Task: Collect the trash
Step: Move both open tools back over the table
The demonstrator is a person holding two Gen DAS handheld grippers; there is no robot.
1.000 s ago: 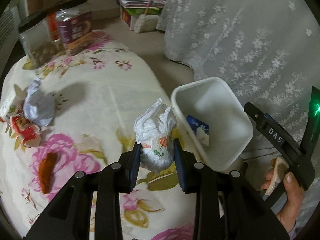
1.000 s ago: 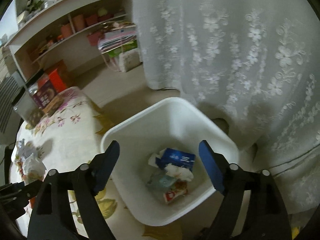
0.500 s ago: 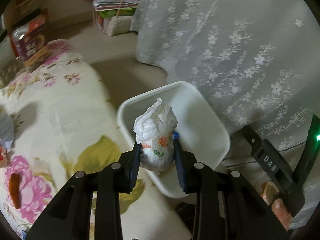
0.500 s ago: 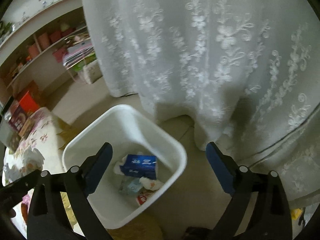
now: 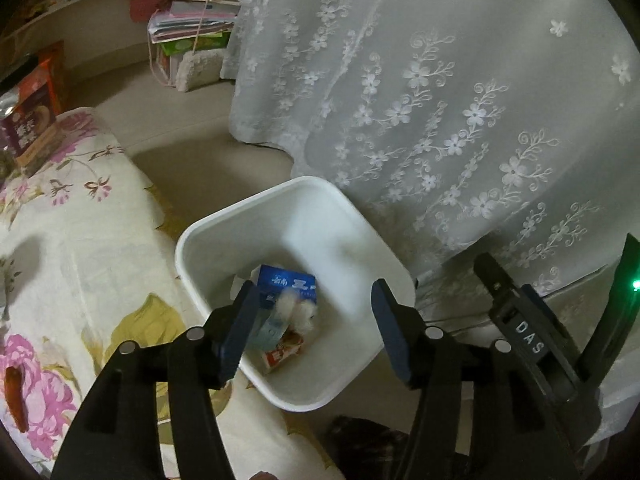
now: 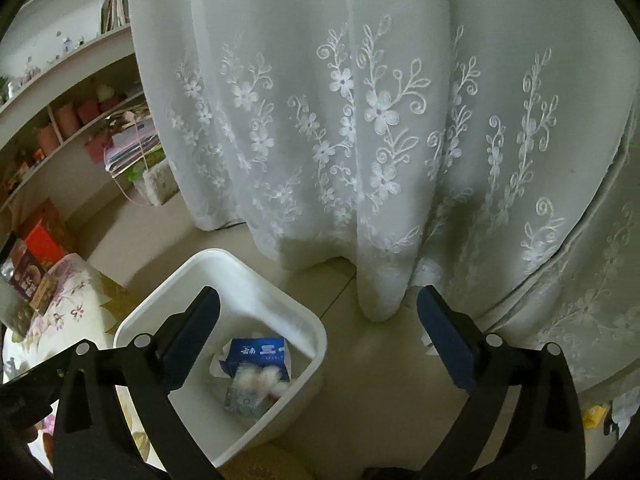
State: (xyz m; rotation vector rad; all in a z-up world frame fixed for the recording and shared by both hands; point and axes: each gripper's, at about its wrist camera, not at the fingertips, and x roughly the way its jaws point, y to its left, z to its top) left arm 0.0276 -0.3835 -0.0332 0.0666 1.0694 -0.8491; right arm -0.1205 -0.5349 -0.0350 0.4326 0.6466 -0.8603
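Left gripper (image 5: 312, 320): fingers spread, nothing between them. Its jaws have just been opening; a second ago and half a second ago they pinched a crumpled white wrapper, and that wrapper is gone from between them now. The gripper hangs over the white bin (image 5: 256, 216), whereas a second ago it was over the floral-cloth counter (image 5: 80, 208) with the bin off to its right.

White wad (image 5: 298, 310): a soft, blurred white lump inside the bin, lying on the trash there, just in front of the blue carton (image 5: 288, 282). Whether it is the released wrapper cannot be told for sure from its blur. In the right wrist view the same pale wad (image 6: 258, 378) sits on the blue carton (image 6: 260, 350).

Other bin contents: a red-and-white packet (image 5: 282, 354) and a pale blue-green wrapper (image 5: 270, 330) at the bottom.

Right gripper (image 6: 316, 346): fingers spread wide and empty; its jaws have just been opening further. A second ago the bin filled the space between its fingers; now the bin (image 6: 160, 300) sits at lower left, partly behind the left finger, and bare floor (image 6: 360, 360) lies between them.

Remaining on the counter: an orange-red scrap (image 5: 14, 396) at the lower left edge, a purple box (image 5: 30, 124) at the far end.

Surroundings: embroidered white curtain (image 6: 360, 120) behind the bin; shelves (image 6: 60, 92) to the left.
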